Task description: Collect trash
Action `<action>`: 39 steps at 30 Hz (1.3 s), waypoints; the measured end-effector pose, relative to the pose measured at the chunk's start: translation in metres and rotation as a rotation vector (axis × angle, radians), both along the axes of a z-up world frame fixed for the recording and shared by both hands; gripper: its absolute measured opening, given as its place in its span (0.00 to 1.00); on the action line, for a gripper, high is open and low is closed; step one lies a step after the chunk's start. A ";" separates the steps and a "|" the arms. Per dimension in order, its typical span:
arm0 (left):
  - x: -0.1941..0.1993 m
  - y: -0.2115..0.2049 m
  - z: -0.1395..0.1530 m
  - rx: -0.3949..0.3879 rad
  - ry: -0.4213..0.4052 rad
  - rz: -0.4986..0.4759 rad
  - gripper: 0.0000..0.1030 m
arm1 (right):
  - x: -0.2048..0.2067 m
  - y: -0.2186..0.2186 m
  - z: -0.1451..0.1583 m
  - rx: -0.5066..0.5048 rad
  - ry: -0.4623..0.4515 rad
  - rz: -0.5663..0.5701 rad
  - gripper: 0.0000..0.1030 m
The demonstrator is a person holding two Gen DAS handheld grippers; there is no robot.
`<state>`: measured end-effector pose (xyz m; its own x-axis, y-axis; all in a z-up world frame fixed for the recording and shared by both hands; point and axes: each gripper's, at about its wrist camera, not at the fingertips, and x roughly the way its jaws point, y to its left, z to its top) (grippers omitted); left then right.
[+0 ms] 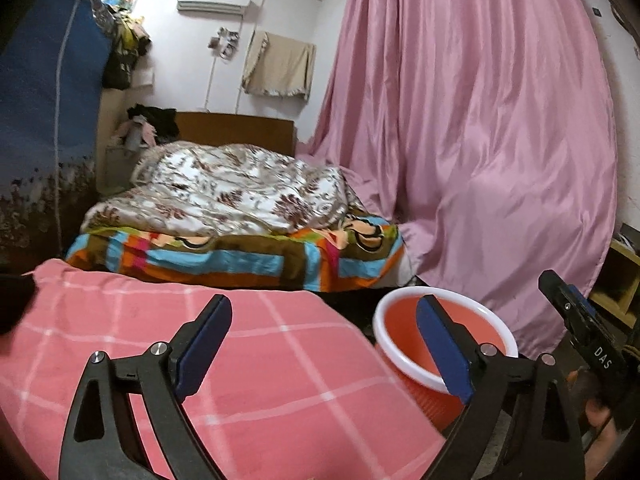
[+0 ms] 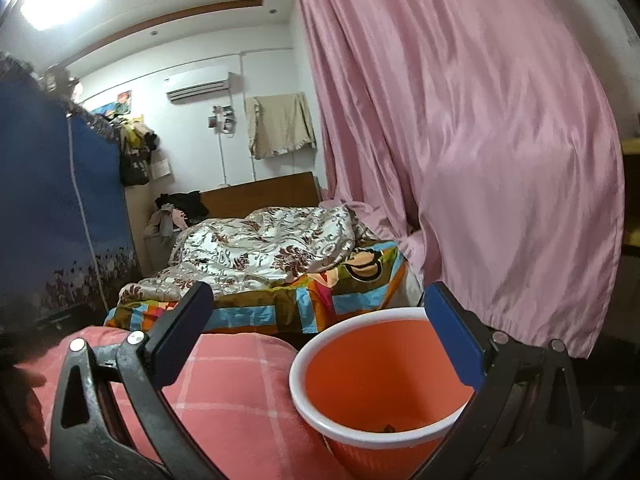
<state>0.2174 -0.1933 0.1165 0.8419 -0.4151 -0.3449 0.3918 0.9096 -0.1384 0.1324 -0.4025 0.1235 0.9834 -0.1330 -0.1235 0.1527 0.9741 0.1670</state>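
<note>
An orange waste bin with a white rim [image 1: 404, 344] stands on the floor beside a pink checked cloth surface [image 1: 256, 364]. In the right wrist view the bin [image 2: 372, 376] is close below, with a small dark scrap [image 2: 386, 427] at its bottom. My left gripper [image 1: 324, 344] is open and empty above the pink cloth, left of the bin. My right gripper [image 2: 320, 332] is open and empty above the bin's near side. Part of the right gripper shows at the right edge of the left wrist view [image 1: 580, 320].
A bed with a floral quilt [image 1: 224, 192] and a striped colourful sheet [image 1: 240, 260] lies beyond. A pink curtain [image 1: 480, 140] hangs at the right. A blue wardrobe [image 1: 44, 120] stands at the left. A yellow shelf [image 1: 618, 280] is at the far right.
</note>
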 end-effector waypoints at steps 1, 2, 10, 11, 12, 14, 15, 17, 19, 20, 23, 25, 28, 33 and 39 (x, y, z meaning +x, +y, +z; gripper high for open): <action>-0.006 0.008 0.000 -0.008 -0.006 0.012 0.88 | -0.005 0.006 0.000 -0.013 -0.009 0.005 1.00; -0.012 0.014 0.000 -0.016 -0.013 0.021 0.88 | -0.010 0.012 0.001 -0.026 -0.017 0.010 1.00; -0.054 0.054 0.001 -0.015 -0.078 0.080 0.93 | -0.043 0.051 0.012 -0.083 -0.069 0.042 1.00; -0.059 0.058 0.000 -0.015 -0.084 0.087 0.94 | -0.047 0.055 0.012 -0.086 -0.073 0.044 1.00; -0.064 0.062 0.000 -0.015 -0.091 0.093 0.94 | -0.052 0.059 0.012 -0.088 -0.077 0.047 1.00; -0.073 0.068 -0.003 -0.010 -0.098 0.096 0.94 | -0.063 0.068 0.009 -0.092 -0.076 0.052 1.00; -0.076 0.071 -0.004 -0.009 -0.098 0.099 0.94 | -0.067 0.071 0.007 -0.093 -0.073 0.052 1.00; -0.084 0.077 -0.009 -0.009 -0.093 0.100 0.94 | -0.076 0.079 0.002 -0.097 -0.064 0.063 1.00; -0.092 0.085 -0.014 -0.018 -0.085 0.106 0.94 | -0.086 0.087 -0.004 -0.107 -0.060 0.066 1.00; -0.096 0.089 -0.016 -0.022 -0.081 0.108 0.95 | -0.090 0.091 -0.006 -0.109 -0.058 0.070 1.00; -0.106 0.099 -0.024 -0.018 -0.072 0.135 0.96 | -0.104 0.100 -0.013 -0.106 -0.066 0.083 1.00; -0.112 0.106 -0.028 -0.022 -0.071 0.144 0.96 | -0.114 0.105 -0.015 -0.104 -0.081 0.081 1.00; -0.121 0.113 -0.033 -0.006 -0.083 0.158 0.96 | -0.124 0.113 -0.018 -0.115 -0.103 0.083 1.00; -0.134 0.126 -0.044 0.006 -0.098 0.172 0.97 | -0.135 0.126 -0.023 -0.144 -0.123 0.089 1.00; -0.140 0.137 -0.054 0.010 -0.091 0.183 0.97 | -0.137 0.134 -0.028 -0.153 -0.118 0.107 1.00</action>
<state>0.0774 -0.0566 0.0621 0.9309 -0.2492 -0.2671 0.2304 0.9679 -0.1002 -0.0044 -0.2683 0.0958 0.9993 -0.0358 0.0065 0.0356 0.9990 0.0265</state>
